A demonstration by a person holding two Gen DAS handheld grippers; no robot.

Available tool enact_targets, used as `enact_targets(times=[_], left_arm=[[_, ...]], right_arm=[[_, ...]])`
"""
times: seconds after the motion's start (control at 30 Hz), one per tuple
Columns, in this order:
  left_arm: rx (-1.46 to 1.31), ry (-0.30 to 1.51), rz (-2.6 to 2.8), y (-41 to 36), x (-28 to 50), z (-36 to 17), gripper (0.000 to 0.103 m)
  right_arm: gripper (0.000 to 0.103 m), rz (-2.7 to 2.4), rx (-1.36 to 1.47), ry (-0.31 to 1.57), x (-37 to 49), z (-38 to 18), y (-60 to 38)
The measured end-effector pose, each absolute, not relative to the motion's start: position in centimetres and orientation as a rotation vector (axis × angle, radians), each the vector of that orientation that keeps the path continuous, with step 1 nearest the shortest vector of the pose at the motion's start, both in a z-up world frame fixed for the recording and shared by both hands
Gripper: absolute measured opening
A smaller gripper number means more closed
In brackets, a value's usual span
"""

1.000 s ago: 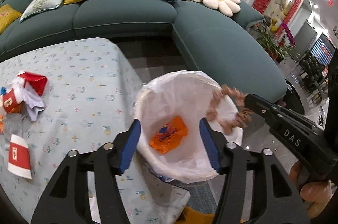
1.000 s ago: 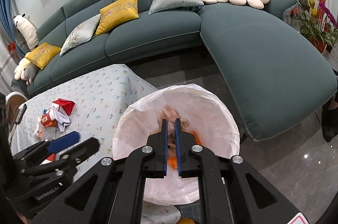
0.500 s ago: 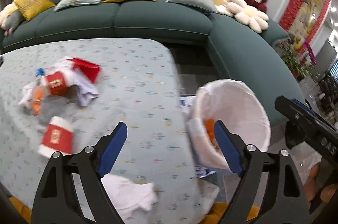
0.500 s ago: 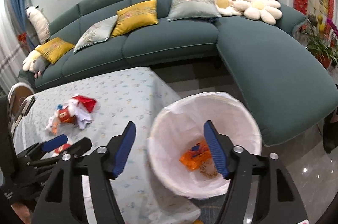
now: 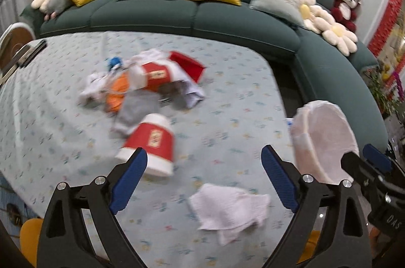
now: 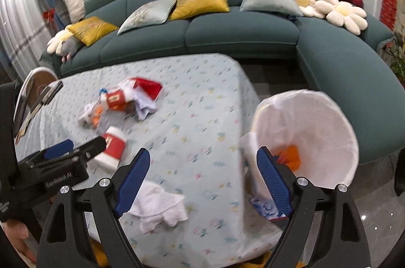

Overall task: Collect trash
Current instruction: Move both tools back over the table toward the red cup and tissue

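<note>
Both grippers have swung from above the lined trash bin (image 6: pixel 306 139) to the table (image 5: pixel 227 80). Left gripper (image 5: pixel 203 177) and right gripper (image 6: pixel 203 175): jaws just opened, empty. Remaining trash: red paper cup (image 5: pixel 149 144), crumpled tissue (image 5: pixel 229 209).

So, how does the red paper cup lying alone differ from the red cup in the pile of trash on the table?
The lone red cup lies apart on the bare tablecloth, near the left claw; the cup in the pile is pressed among tissues and wrappers. The lone cup is fully visible; the piled one is partly covered by tissue. The lone cup is nearer the cameras, the piled one farther back. Both are red with white ends and a label, and both lie on their sides.
</note>
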State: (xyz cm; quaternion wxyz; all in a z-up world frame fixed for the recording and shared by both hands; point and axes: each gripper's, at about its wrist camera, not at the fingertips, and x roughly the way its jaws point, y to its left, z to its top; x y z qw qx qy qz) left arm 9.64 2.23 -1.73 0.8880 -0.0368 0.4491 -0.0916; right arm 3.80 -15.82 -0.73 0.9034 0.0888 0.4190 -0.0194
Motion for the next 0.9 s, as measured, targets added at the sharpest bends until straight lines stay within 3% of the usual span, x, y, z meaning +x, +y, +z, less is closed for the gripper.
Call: enact_targets(times=[0.77,0.9], left_arm=[[-0.163,1.066,-0.081,8.6,10.8,-8.1,0.089],[-0.227,1.096,-0.112,8.7,11.1,-9.1,0.08]], right_arm=[[0.083,0.029,0.174,1.083,5.3,-10.4,-8.2],[0.083,0.034,0.173,1.106,5.8,-11.6,-8.0]])
